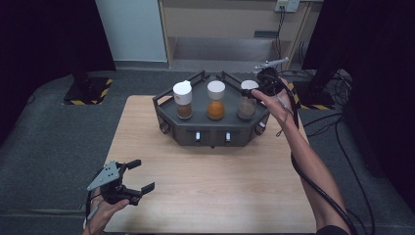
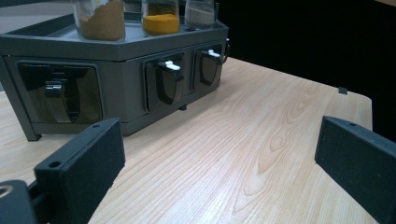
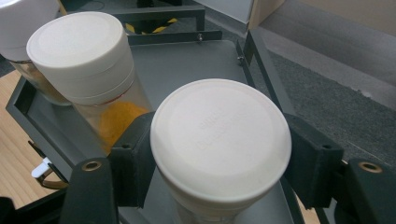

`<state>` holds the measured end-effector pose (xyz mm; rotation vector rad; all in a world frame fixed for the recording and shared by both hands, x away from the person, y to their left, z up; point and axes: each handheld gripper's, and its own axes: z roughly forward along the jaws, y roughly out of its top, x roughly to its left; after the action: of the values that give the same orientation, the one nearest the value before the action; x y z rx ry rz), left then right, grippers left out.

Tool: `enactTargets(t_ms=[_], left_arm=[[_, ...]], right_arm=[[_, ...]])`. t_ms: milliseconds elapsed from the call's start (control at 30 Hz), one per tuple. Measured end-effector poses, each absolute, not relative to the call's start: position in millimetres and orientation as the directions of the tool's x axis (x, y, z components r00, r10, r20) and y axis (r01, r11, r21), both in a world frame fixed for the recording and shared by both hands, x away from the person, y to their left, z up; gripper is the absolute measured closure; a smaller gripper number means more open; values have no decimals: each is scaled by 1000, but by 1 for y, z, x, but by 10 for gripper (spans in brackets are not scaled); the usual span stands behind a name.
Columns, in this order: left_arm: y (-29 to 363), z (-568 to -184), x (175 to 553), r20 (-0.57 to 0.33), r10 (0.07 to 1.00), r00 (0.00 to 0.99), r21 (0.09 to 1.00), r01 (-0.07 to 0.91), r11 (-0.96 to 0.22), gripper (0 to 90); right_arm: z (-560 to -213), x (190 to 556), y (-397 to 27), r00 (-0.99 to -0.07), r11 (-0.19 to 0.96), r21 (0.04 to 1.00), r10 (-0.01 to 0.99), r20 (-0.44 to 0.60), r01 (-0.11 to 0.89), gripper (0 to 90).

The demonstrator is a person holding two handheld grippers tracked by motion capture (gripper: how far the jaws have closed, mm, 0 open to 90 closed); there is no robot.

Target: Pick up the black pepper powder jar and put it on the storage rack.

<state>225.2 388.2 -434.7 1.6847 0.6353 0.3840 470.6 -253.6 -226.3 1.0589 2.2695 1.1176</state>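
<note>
- Right gripper (image 3: 219, 163) clamped on white lid (image 3: 220, 140) of grey-powder jar (image 1: 247, 105), pads pressing both sides.
- Jar standing at right end of grey rack (image 1: 210, 129), beside orange-powder jar (image 1: 216, 102); brown-powder jar (image 1: 183, 100) farther left.
- Left gripper (image 1: 137, 175) wide open, nothing held, near front-left corner of wooden table (image 1: 210, 191), well apart from rack.

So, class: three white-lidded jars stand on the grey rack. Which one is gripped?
The rightmost jar, holding pale greyish powder. The right gripper has its jaws shut on its lid; the orange-filled jar and brown-filled jar stand free.
</note>
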Motion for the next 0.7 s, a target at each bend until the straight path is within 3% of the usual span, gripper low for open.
enactTargets(t_ms=[533,633,700], left_arm=[[388,-434,225,-89,601,795,972,201,-121,2],[388,-434,225,-89,600,795,972,200,-121,2],[387,-434,225,-89,601,794,972,201,-122,2]], right_arm=[[-234,469,-257,-638,385,807,770,-13,448,336],[-238,471,-267,-649,346,820,760,39,455,204],[-239,465,-268,-645,347,834,764,14,429,134]])
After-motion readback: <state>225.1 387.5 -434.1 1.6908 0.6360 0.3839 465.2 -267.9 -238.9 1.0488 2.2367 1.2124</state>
